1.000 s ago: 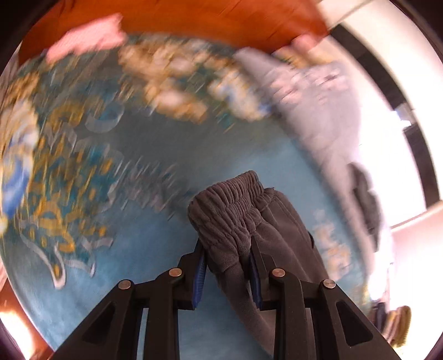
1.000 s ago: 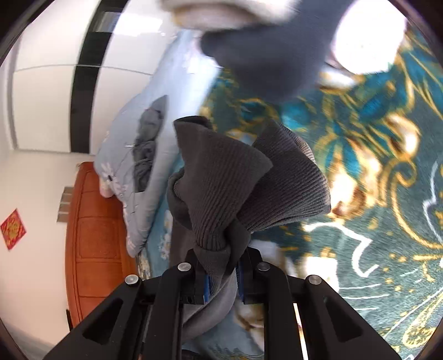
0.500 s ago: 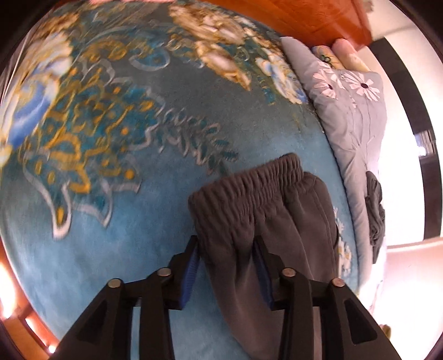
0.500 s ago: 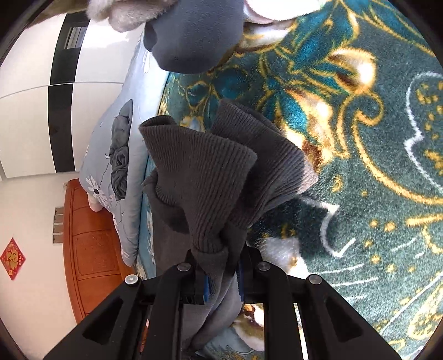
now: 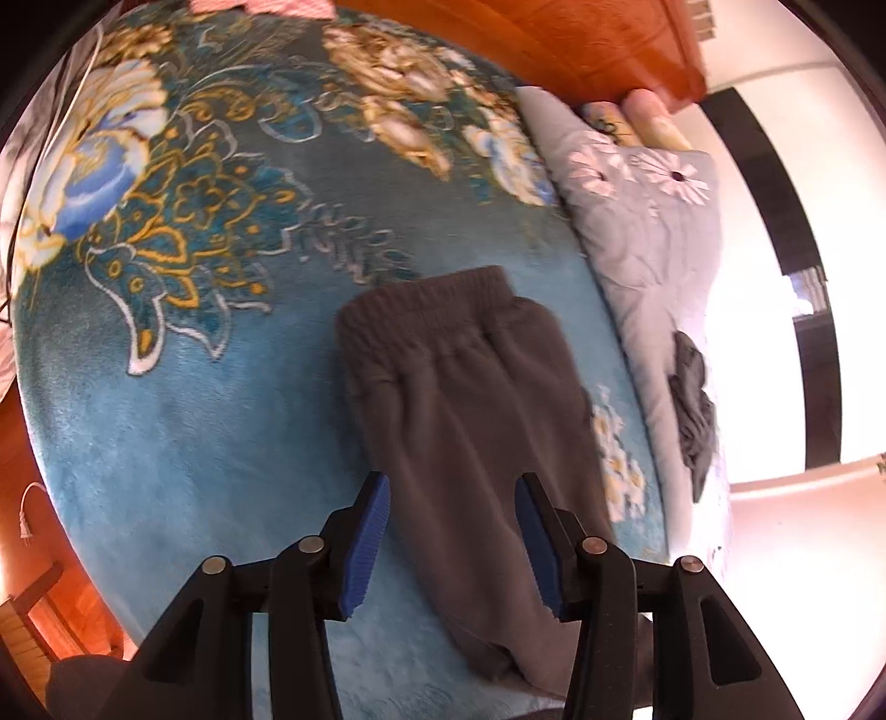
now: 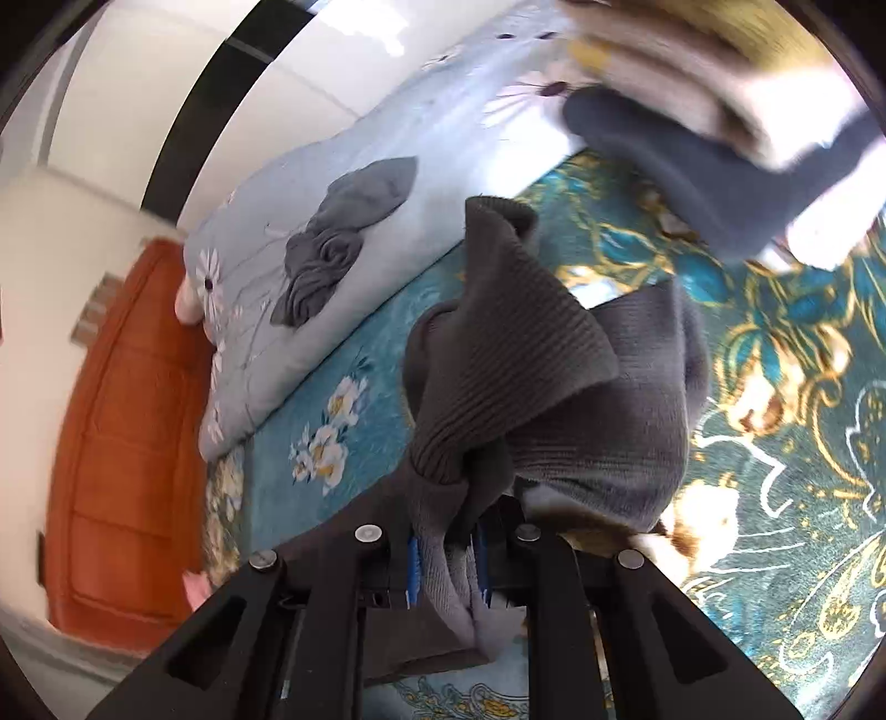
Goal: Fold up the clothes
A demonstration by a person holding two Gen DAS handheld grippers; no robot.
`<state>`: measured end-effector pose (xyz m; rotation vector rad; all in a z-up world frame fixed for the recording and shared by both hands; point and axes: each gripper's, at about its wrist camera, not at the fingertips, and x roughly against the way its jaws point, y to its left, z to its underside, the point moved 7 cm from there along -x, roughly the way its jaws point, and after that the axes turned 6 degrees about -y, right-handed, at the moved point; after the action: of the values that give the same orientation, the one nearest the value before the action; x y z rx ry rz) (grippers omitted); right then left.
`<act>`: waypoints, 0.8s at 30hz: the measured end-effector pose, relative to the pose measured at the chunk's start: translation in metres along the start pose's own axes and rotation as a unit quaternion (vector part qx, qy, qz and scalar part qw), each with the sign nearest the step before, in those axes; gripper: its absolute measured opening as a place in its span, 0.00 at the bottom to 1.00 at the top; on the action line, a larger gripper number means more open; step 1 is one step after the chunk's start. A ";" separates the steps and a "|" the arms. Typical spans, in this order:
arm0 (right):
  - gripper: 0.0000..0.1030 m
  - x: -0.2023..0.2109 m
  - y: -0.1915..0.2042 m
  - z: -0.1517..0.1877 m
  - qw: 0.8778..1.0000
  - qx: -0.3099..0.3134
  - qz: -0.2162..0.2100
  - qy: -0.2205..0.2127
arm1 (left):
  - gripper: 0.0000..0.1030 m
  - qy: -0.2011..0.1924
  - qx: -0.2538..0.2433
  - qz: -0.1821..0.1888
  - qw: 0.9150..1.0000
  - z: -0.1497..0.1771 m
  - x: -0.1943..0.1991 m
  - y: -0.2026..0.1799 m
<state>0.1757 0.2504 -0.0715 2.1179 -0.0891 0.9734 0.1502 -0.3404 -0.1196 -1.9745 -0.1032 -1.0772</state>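
**Trousers laid at one end, lifted at the other**

Trousers [image 5: 465, 421] of grey fleece lie with the waistband flat on the teal flowered blanket [image 5: 183, 421], running back toward the left gripper [image 5: 453, 531]. Its blue-padded fingers [image 5: 368, 531] stand wide apart on either side of the cloth, pinching nothing, so that end looks set down. The right gripper [image 6: 446, 559] is clamped narrow on a bunch of the ribbed cuffs [image 6: 498, 354], which rise in a loose fan above the blanket. Judging from this, the fold in hand is a lengthwise one: the cuffs would next need carrying over toward the waistband, kept level so the legs land stacked and not twisted, and the free left gripper may need to pin or smooth the lower layer.

The surface is a bed, soft and yielding, so cloth will drag on the pile. A pale grey quilt [image 5: 659, 266] with daisies lies along one edge with a small dark garment [image 6: 338, 249] crumpled on it. An orange wooden headboard [image 5: 554, 39] stands behind, white walls beyond. Other folded clothes [image 6: 709, 111], blurred, sit at the right view's upper right.
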 end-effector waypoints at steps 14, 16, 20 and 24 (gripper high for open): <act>0.15 -0.080 0.141 0.119 0.950 0.287 0.023 0.117 | 0.54 -0.020 -0.023 0.029 0.999 0.013 0.043 -0.021; 0.15 -0.089 0.146 0.139 0.940 0.315 0.026 0.132 | 0.55 -0.020 -0.022 0.025 0.999 0.016 0.045 -0.018; 0.25 -0.108 0.147 0.173 0.917 0.356 0.022 0.177 | 0.55 -0.014 -0.017 0.017 1.000 0.022 0.043 -0.013; 0.39 -0.122 0.144 0.198 0.903 0.376 0.015 0.209 | 0.55 -0.005 -0.022 0.015 1.000 0.029 0.038 -0.017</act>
<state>0.1594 -0.0139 -0.1414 2.5110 0.5567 1.6516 0.1853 -0.3201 -0.0885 -2.0138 -0.0554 -1.0594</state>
